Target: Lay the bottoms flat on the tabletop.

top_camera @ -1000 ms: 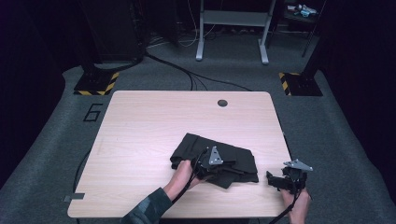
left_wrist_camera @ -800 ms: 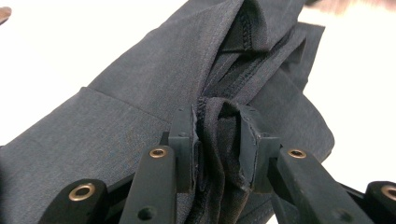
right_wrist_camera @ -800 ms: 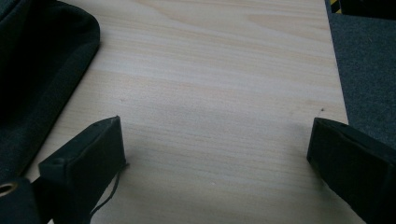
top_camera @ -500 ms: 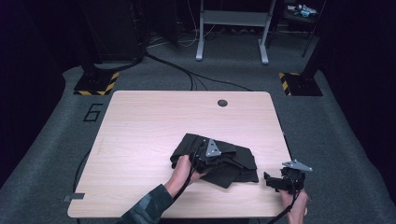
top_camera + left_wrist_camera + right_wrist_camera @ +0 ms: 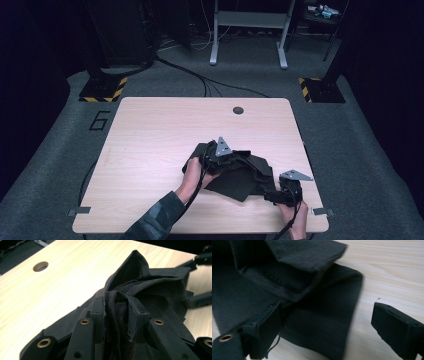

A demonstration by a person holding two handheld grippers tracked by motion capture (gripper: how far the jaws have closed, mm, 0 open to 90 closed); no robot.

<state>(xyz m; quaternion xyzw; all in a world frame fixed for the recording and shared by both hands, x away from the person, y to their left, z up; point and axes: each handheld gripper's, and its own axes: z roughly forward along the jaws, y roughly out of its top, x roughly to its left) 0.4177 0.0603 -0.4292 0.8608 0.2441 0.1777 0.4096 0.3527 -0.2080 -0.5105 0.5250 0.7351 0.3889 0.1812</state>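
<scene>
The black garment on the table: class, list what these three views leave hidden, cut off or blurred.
- High view: the black garment is too dark and small to tell what kind it is; the left gripper covers its raised fold.
- Left gripper view: the pinched cloth runs down between the jaws, which hide its end.
- Right gripper view: the garment's hem is blurred, and the frame edges cut the cloth off beside the open right gripper.

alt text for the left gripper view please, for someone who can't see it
The left gripper has its two black jaws shut on a bunched fold of black cloth, which rises to a peak above them. The rest of the cloth lies on a light wooden table with a round hole near its far edge.
</scene>
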